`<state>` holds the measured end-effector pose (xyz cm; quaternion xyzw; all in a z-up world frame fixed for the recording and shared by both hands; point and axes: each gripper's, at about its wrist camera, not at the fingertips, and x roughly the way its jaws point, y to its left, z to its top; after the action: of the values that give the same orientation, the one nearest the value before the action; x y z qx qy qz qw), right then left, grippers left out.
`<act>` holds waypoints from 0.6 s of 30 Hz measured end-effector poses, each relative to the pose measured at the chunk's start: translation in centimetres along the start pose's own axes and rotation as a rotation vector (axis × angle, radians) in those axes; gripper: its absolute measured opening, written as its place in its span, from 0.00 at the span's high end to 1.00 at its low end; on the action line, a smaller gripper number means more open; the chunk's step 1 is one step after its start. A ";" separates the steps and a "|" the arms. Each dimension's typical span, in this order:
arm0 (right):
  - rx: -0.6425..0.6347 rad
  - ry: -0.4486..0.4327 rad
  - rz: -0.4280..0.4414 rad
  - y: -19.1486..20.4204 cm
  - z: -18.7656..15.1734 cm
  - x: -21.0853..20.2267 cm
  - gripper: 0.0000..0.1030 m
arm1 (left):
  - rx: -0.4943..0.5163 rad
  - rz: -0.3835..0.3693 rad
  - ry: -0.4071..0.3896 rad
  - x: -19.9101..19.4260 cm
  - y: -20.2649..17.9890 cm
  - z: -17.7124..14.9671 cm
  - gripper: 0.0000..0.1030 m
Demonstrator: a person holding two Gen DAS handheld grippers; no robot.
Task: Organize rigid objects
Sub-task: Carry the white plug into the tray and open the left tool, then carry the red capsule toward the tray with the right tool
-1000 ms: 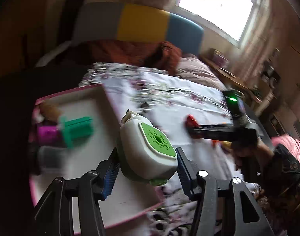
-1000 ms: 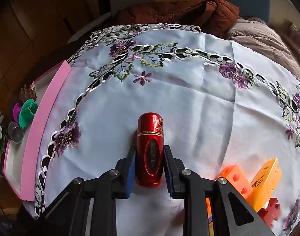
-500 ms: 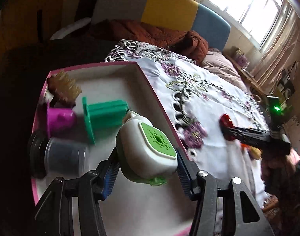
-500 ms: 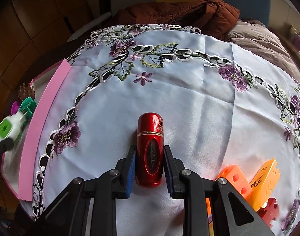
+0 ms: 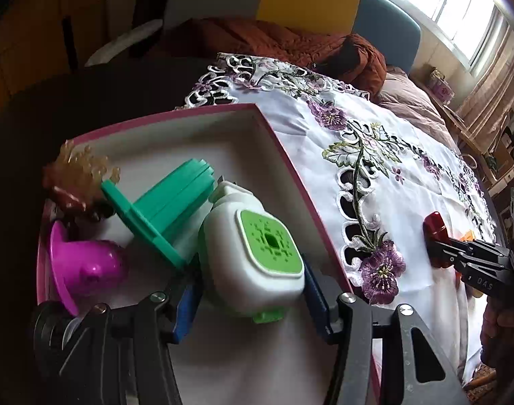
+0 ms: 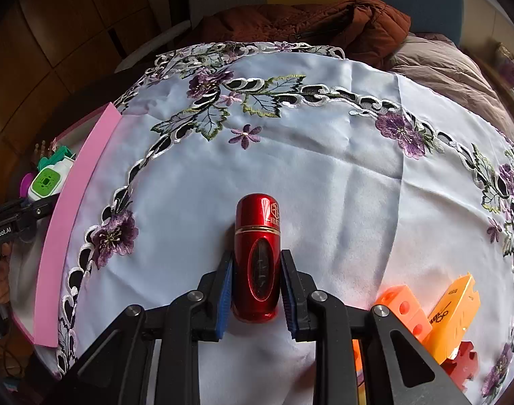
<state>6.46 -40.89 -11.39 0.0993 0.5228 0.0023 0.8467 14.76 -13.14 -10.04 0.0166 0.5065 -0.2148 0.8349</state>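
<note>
My left gripper point(image 5: 248, 298) is shut on a white device with a green square face point(image 5: 253, 253) and holds it low inside the pink-rimmed tray point(image 5: 284, 155), against a green spool point(image 5: 162, 209). The device also shows in the right wrist view point(image 6: 48, 180). My right gripper point(image 6: 256, 292) is shut on a red metal cylinder point(image 6: 257, 253) that lies on the white embroidered tablecloth point(image 6: 324, 175). The cylinder also shows in the left wrist view point(image 5: 434, 233).
The tray also holds a magenta cup point(image 5: 85, 263), a brown spiky piece point(image 5: 75, 175) and a dark lid point(image 5: 51, 324). Orange blocks point(image 6: 405, 307), an orange box point(image 6: 456, 307) and a red piece point(image 6: 462, 361) lie at the cloth's right. A brown jacket point(image 6: 307, 20) lies behind the table.
My left gripper has carried the white device left over the tray and lowered it beside the green spool. My right gripper and the red cylinder have stayed in place.
</note>
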 end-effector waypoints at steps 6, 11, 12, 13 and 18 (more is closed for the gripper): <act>0.000 -0.001 0.001 0.0 0.0 0.0 0.74 | 0.009 0.008 -0.021 -1.7 -0.1 -0.9 0.44; -0.008 -0.003 -0.006 0.1 0.1 0.0 0.74 | -0.012 0.021 -0.059 -3.9 0.0 -2.2 0.37; -0.010 -0.003 -0.007 0.1 0.1 -0.1 0.74 | -0.024 0.030 -0.067 -4.5 0.2 -2.7 0.37; -0.014 -0.004 -0.010 0.1 0.1 0.0 0.74 | -0.031 0.034 -0.071 -4.9 0.3 -3.0 0.37; -0.028 -0.008 -0.023 0.3 0.0 0.0 0.74 | -0.023 0.076 -0.103 -7.2 0.2 -5.1 0.37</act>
<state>6.52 -40.57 -11.26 0.0814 0.5203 -0.0008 0.8501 7.76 -9.25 -6.43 0.0152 0.4642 -0.1776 0.8676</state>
